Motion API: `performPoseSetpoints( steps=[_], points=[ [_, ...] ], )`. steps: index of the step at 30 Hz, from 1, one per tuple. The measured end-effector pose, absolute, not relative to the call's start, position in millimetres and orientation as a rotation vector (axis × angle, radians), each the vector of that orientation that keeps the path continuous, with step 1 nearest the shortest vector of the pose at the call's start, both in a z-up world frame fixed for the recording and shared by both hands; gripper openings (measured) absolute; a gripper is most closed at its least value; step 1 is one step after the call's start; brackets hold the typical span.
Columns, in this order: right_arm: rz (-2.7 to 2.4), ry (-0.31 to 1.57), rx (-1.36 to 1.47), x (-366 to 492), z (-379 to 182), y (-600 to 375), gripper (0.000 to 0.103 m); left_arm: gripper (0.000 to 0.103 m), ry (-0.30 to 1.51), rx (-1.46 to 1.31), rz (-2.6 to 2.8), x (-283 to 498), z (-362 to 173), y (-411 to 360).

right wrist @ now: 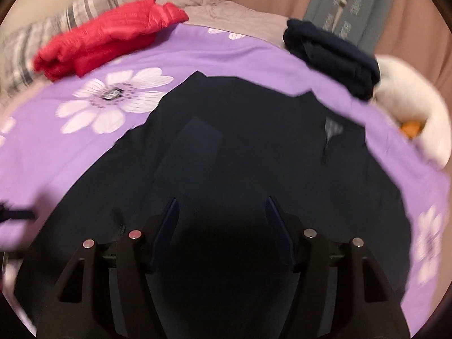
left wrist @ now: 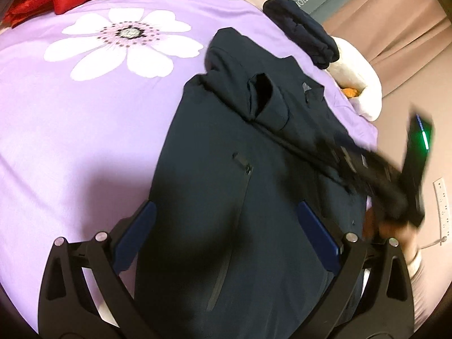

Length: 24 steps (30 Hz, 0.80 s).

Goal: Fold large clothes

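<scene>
A large dark navy jacket [left wrist: 214, 175] lies spread on the purple flowered bedsheet [left wrist: 70, 141], collar away from me, with a chest zip showing. My left gripper [left wrist: 226, 206] hovers over its lower part, blue pads wide apart with nothing pinched between them. At the right of the left wrist view, the right gripper [left wrist: 389, 180] is a dark blur in a person's hand over the jacket's right edge. In the right wrist view the jacket [right wrist: 240, 147] fills the middle, and the right gripper [right wrist: 222, 200] stands open above it, with nothing between its pads.
A folded red garment [right wrist: 107, 36] and a striped pillow [right wrist: 56, 22] lie at the far left. A folded dark garment [right wrist: 330, 56] and a white plush toy [right wrist: 409, 118] sit at the bed's far right edge. Beyond are curtains, floor and a power strip [left wrist: 442, 206].
</scene>
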State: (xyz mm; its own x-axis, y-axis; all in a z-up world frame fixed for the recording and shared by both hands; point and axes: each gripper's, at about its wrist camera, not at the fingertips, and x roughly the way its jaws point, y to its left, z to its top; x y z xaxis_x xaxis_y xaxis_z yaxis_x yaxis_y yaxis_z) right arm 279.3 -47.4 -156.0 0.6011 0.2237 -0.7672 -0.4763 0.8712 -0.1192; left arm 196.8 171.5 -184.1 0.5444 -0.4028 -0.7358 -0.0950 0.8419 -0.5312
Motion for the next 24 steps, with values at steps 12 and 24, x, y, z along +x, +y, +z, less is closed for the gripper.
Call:
performPoseSetpoints(
  steps=[12,24],
  points=[
    [0.029,0.834,-0.111,254.5,-157.7,-283.0,0.072,0.1,0.952,-0.915,-0.416,333.3,-180.5,147.8],
    [-0.008,0.85,-0.095,265.4,-198.5,-337.9,0.049,0.007,1.028,-0.8,-0.373,431.7,-183.8,88.2]
  ],
)
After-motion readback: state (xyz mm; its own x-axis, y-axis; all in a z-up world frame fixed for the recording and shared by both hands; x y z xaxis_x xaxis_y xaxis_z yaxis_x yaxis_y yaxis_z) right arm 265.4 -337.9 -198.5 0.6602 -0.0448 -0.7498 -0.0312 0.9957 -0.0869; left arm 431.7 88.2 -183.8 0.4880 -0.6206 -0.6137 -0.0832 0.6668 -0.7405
